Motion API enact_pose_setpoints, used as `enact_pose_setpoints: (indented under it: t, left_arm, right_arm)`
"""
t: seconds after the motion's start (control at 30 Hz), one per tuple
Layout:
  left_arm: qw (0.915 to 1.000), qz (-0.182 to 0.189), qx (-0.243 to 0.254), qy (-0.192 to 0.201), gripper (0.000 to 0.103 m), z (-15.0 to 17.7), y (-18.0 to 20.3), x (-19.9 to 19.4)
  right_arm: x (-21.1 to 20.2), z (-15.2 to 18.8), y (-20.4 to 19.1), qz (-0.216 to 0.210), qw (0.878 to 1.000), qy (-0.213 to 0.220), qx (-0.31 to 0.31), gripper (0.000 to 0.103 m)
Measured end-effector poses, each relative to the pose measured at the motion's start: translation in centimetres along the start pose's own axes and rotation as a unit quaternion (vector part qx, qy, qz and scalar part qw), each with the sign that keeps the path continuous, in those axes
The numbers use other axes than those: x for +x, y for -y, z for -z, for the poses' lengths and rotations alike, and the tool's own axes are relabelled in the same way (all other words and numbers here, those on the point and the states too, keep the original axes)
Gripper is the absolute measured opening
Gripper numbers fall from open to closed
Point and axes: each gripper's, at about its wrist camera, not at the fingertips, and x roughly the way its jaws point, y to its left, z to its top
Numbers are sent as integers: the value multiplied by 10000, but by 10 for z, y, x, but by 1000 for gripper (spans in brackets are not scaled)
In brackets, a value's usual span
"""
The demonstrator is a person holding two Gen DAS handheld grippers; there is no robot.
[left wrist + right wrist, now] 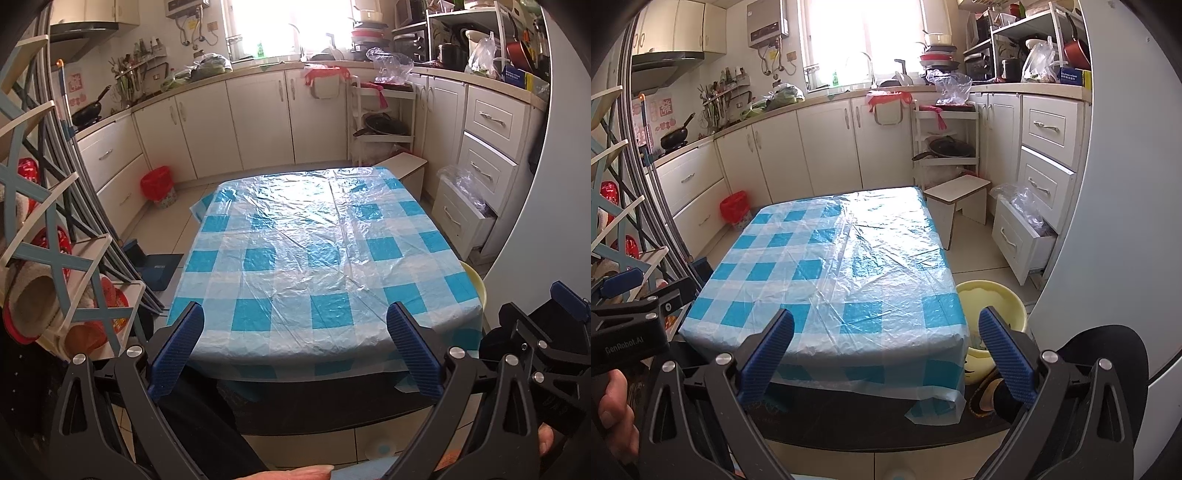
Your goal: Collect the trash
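Before the checked table [325,258], both the left gripper [295,347] and right gripper [886,350] hover spread, empty; trash seemingly still unlocated, so searching comes next.

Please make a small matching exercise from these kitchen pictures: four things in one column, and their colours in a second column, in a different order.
Things:
1. bin liner
2. basin
3. stool
4. tablecloth

Colours:
a. pale yellow
b. blue and white checks
c. red
d. white

Pairs: 1-c, 2-a, 3-d, 4-b
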Motion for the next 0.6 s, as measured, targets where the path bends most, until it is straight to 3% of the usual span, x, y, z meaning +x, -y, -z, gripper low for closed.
enact_pose_setpoints:
  t: [0.13,0.27,0.6]
  left_arm:
    - [9998,110,-140,72,95,3,-5,1]
    - [9994,-231,-3,274,95,3,-4,-2]
    - [9999,-29,-56,-90,95,5,-6,15]
  right_arm:
    - [2,0,0,-32,10000,-22,5,96]
    - [4,1,0,-59,10000,-30,-15,96]
    - [11,2,3,-46,9999,-76,-54,96]
